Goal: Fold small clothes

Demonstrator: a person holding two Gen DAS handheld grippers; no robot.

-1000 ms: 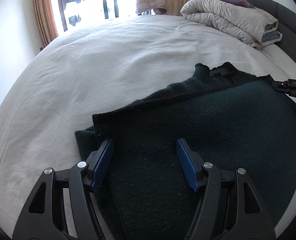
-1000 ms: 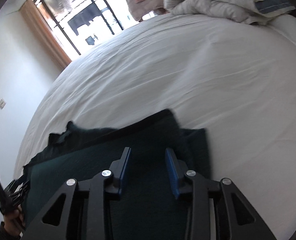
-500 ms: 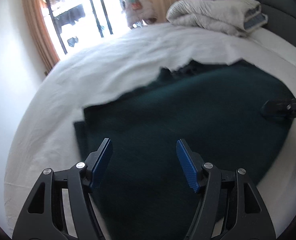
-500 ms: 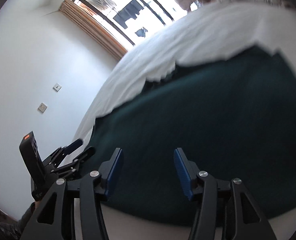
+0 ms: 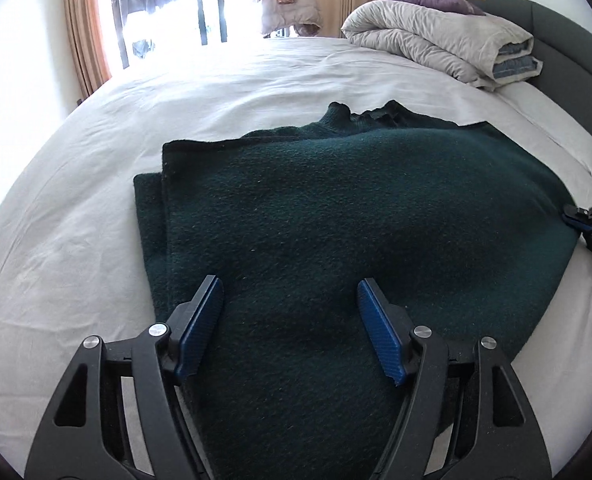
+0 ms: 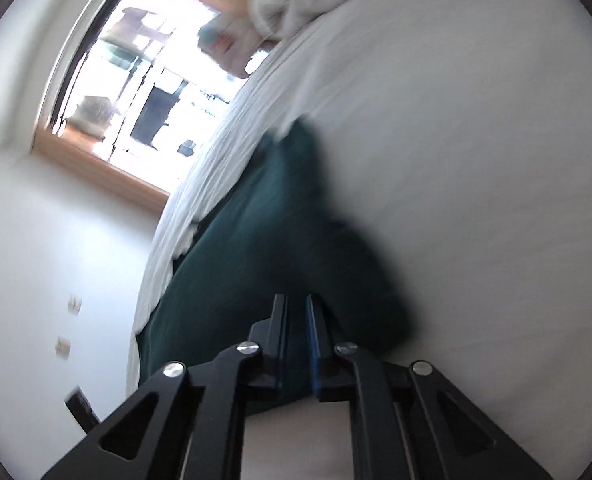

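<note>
- Progress: the sweater lies on the bed, dark green, with one side flap already turned in. I judge this from the doubled edge ahead and to the left of my left tool. The collar lies at the far end, away from that tool. I read the fold as begun but unfinished: further folds and a final tidy-up appear to be left.
- Left tool: released, jaws spread wide, nothing between them. It hangs over the near part of the sweater, which fills the gap between the fingers and runs on ahead; whether the fingers touch the cloth I cannot tell.
- Right tool: jaws drawn nearly together on the near edge of the sweater, with dark cloth showing in the narrow gap. I read this as a grip on the fabric, though this view is blurred. From this tool the sweater stretches ahead and to the left, with bare bed sheet to its right.
- In the left wrist view the right tool sits at the sweater's far right edge.
- Rolled duvet: far ahead and to the right, well apart from the sweater.
</note>
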